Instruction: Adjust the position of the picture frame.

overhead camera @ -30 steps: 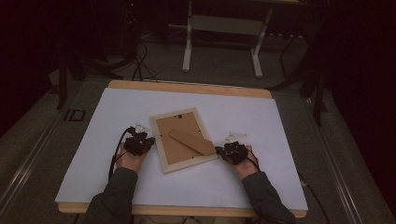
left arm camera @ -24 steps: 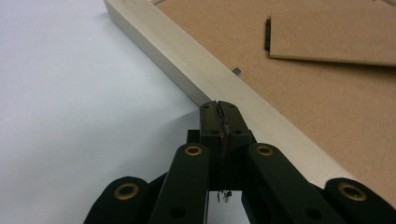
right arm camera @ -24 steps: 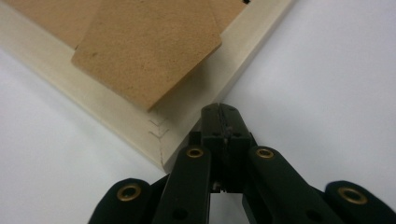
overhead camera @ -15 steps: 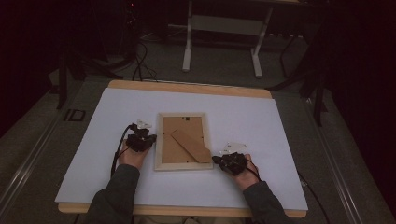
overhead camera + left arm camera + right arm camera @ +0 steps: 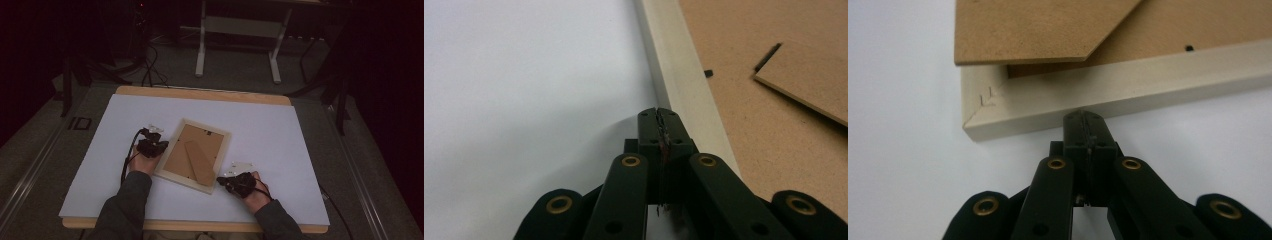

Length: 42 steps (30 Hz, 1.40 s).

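Picture frame (image 5: 195, 154) lies face-down and skewed near the middle of the white table (image 5: 280, 130), easel stand (image 5: 199, 163) up. I see my left gripper (image 5: 159, 145), jaws closed and empty, against its left edge; right gripper (image 5: 221, 179), likewise closed on nothing, touches the near edge by the corner. Bare tabletop on all sides.

— How many frames lie on the bench (image 5: 280, 125)?
— One picture frame (image 5: 194, 155), face down, with one stand flap (image 5: 199, 162) on its back.
— Grippers?
— Two: a left gripper (image 5: 152, 147) at the frame's left side and a right gripper (image 5: 235, 182) at its near right corner. Each has two jaws, pressed together.
— Hands?
— Two, one per gripper, with two sleeves.
— Clips on the backing board?
— Three small black ones can be made out; there may be more, too dim to tell.
— Benches?
— One here, and one more stands far off behind.
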Each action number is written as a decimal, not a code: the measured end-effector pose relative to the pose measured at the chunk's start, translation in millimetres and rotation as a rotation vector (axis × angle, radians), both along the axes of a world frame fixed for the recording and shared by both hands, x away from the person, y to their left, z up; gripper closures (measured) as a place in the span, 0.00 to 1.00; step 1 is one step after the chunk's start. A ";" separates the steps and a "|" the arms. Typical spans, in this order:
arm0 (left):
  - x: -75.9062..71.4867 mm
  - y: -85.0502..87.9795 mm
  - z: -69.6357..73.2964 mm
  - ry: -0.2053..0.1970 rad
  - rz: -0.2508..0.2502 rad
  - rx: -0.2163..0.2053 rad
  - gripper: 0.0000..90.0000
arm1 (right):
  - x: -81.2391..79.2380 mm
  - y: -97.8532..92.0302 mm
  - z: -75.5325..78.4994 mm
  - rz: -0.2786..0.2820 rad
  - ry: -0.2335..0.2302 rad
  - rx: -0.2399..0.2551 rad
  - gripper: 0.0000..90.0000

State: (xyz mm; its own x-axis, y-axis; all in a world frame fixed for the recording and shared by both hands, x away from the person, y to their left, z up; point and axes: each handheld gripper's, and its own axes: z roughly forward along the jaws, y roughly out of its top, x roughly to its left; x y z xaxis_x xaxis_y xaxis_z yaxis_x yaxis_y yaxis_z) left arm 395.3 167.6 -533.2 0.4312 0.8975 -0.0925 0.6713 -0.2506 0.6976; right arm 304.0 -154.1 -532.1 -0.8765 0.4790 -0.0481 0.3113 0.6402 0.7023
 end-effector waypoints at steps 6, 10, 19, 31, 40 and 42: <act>5.0 0.5 0.8 -0.005 -0.001 0.020 1.00 | -7.9 13.6 -0.2 0.067 -0.001 -0.002 1.00; -0.2 4.4 3.6 -0.014 0.010 0.011 0.99 | -5.6 14.6 0.9 0.095 -0.002 0.003 1.00; -43.6 9.6 28.6 -0.099 -0.045 -0.051 0.88 | 44.5 -2.7 21.4 -0.051 -0.065 0.052 0.92; -88.1 10.8 28.9 -0.098 -0.055 -0.059 0.79 | 118.4 1.7 21.4 -0.236 -0.090 0.031 0.74; -119.8 18.5 15.2 -0.031 -0.067 -0.020 0.90 | 149.2 -0.7 15.4 -0.291 -0.008 0.043 0.70; -123.0 17.9 14.6 -0.029 -0.065 -0.013 0.95 | 150.5 -0.3 14.1 -0.287 0.005 0.045 0.70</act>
State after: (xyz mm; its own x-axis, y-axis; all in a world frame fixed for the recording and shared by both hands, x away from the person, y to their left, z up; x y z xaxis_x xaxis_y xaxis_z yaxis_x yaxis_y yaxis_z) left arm 272.3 185.5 -518.6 0.4916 0.8661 -0.0905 0.6332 -0.2842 0.7199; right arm 454.5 -154.4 -518.1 -0.7048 0.7092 -0.0171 0.4792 0.4937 0.7257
